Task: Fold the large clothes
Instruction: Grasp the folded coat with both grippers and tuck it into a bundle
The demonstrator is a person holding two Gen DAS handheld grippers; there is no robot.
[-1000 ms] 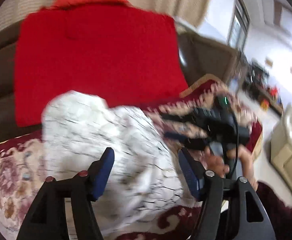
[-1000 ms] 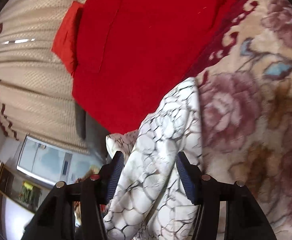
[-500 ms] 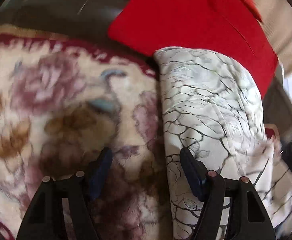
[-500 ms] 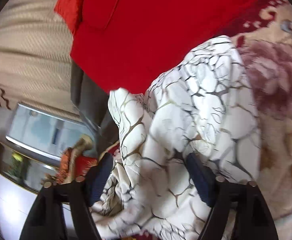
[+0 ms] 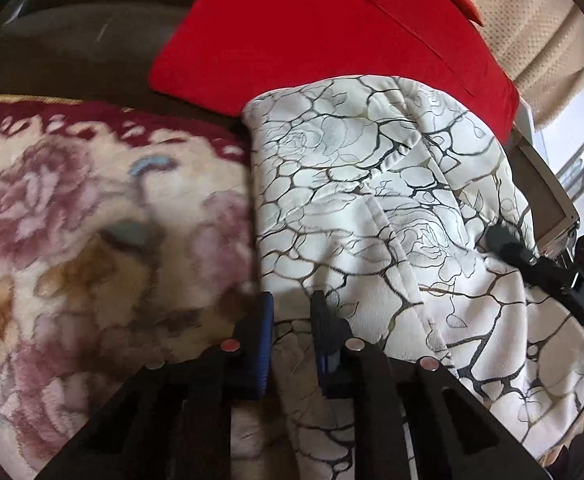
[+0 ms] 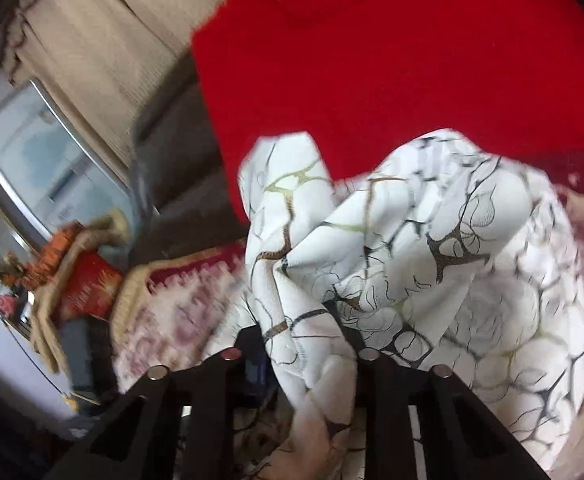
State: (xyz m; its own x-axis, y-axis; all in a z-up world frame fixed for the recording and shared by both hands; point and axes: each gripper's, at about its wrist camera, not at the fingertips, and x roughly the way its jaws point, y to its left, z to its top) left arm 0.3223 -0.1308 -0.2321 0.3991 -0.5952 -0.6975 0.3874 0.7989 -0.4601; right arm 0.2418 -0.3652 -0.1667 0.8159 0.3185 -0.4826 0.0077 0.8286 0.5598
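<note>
So the white garment [image 5: 391, 216] with the black crackle-and-rose print is lying bunched up on the floral blanket [image 5: 92, 220], filling the middle and the 3 o'clock side of the left wrist view, with its straight left edge running from about 12 down to 6. The left gripper [image 5: 292, 320] has its blue-padded fingers [image 5: 266, 320] pulled close together right on that edge at 6 o'clock, with a strip of the white fabric pinched between them. In the right wrist view the same garment [image 6: 431, 280] is heaped up in loose folds, and the right gripper [image 6: 303, 340] has a fold of it running down between its fingers, which look closed in on the cloth, though the fabric covers the pads so it's hard to see the contact. The right gripper's black body [image 5: 531, 264] pokes into the left view at 3 o'clock, resting against the garment. Behind the garment, toward 12 o'clock, sits a red cloth [image 5: 331, 32] on the dark sofa [image 5: 72, 40], and there's a beige curtain [image 6: 92, 40] at 10 o'clock in the right view.
</note>
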